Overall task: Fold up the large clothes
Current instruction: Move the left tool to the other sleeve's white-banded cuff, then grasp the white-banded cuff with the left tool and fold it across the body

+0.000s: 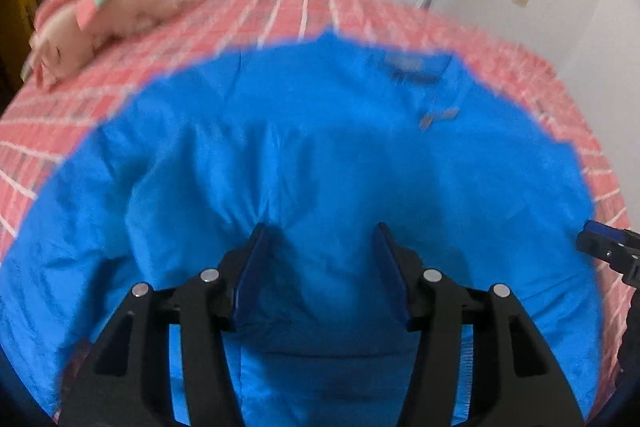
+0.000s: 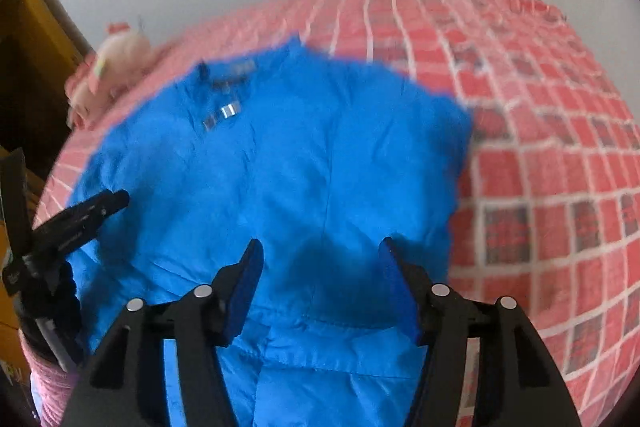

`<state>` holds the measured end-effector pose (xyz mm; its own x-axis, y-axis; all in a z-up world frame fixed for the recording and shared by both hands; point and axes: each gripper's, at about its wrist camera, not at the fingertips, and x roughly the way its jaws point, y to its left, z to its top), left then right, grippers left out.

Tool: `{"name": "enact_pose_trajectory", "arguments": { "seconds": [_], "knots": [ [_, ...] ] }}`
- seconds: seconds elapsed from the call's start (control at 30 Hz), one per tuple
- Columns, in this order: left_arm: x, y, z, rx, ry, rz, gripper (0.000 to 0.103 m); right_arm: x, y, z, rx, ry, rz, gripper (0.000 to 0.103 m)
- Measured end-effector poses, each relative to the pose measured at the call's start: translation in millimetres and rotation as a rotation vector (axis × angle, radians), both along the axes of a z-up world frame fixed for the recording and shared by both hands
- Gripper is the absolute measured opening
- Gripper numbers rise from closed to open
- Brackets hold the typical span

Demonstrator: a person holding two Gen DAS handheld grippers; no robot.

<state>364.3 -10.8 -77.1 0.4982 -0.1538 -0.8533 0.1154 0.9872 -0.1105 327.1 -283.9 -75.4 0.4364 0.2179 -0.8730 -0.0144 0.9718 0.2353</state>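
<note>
Red checked bed (image 2: 540, 155) carrying blue jacket (image 2: 280, 167) | we are holding left tool (image 1: 320, 239) and right tool (image 2: 320, 255) spread wide, gripping nothing, over it

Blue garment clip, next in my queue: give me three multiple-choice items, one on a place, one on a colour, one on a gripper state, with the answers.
1. Where does the pink plush toy lie?
A. on the bright blue padded garment
B. on the red checked bedspread, beyond the garment
C. between the left gripper's fingers

2. What colour are the grid lines of the bedspread?
A. white
B. black
C. yellow

3. How do the left gripper and right gripper stand?
A. both shut on cloth
B. left shut, right open
C. both open

Answers:
1 B: the toy rests on bare bedspread past the edge of the garment.
2 A: pale lines divide the red squares.
3 C: each pair of fingers stands wide apart, cloth showing between them.
</note>
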Motion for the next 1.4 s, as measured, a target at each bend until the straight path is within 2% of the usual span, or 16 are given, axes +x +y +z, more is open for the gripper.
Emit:
{"name": "enact_pose_trajectory", "arguments": {
  "seconds": [0.07, 0.2, 0.27, 0.37, 0.4, 0.5, 0.6, 0.7, 0.9, 0.97, 1.03, 1.1, 1.17, 1.23, 1.4],
  "knots": [
    [1.9, 3.2, -3.5, -0.018, 0.006, -0.010, 0.054, 4.2, 3.6, -13.0, -0.020, 0.009, 0.002, 0.059],
    [0.8, 3.7, -5.1, -0.030, 0.007, -0.003, 0.053, 0.8, 7.9, -14.1, -0.054, -0.002, -0.005, 0.061],
    [-2.2, 3.9, -2.0, -0.025, 0.006, 0.008, 0.052, -0.1, 5.8, -9.8, -0.038, 0.001, -0.011, 0.061],
    [-12.9, 14.3, 17.9, -0.035, 0.002, 0.044, 0.049, -6.0, 6.1, 10.4, -0.002, -0.028, -0.001, 0.061],
    [-17.1, 19.8, 28.8, -0.041, -0.015, 0.053, 0.051, -10.1, 5.2, 20.7, 0.007, -0.054, 0.008, 0.061],
    [-42.5, 44.0, 62.4, -0.033, -0.092, 0.106, 0.064, -26.5, 3.7, 47.7, 0.012, -0.118, 0.016, 0.069],
    [-80.7, 85.8, 80.9, 0.011, -0.140, 0.187, 0.072, -30.7, 4.7, 54.7, 0.031, -0.116, 0.029, 0.070],
    [-126.0, 141.2, 80.6, 0.074, -0.133, 0.306, 0.079, -30.1, 11.9, 51.1, 0.035, -0.094, 0.056, 0.072],
    [-232.2, 283.4, 69.4, 0.170, -0.045, 0.671, 0.086, -28.0, 28.5, 35.0, 0.026, -0.039, 0.096, 0.074],
    [-262.5, 325.5, 65.4, 0.172, -0.019, 0.777, 0.089, -27.3, 31.5, 32.1, 0.025, -0.031, 0.101, 0.074],
    [-287.2, 359.9, 57.9, 0.131, 0.007, 0.865, 0.089, -26.6, 32.6, 29.8, 0.023, -0.026, 0.102, 0.074],
    [-296.7, 380.9, 52.1, 0.060, 0.023, 0.885, 0.089, -25.9, 33.8, 27.4, 0.017, -0.021, 0.101, 0.074],
    [-299.0, 390.3, 43.2, -0.066, 0.017, 0.843, 0.089, -25.6, 34.2, 25.4, 0.015, -0.015, 0.100, 0.074],
    [-292.7, 395.5, 34.0, -0.133, 0.032, 0.818, 0.090, -24.9, 34.1, 22.7, 0.017, -0.006, 0.101, 0.074],
    [-278.2, 402.9, 13.1, -0.139, 0.055, 0.835, 0.090, -24.0, 32.5, 21.8, 0.016, -0.005, 0.101, 0.074]
  ]
}}
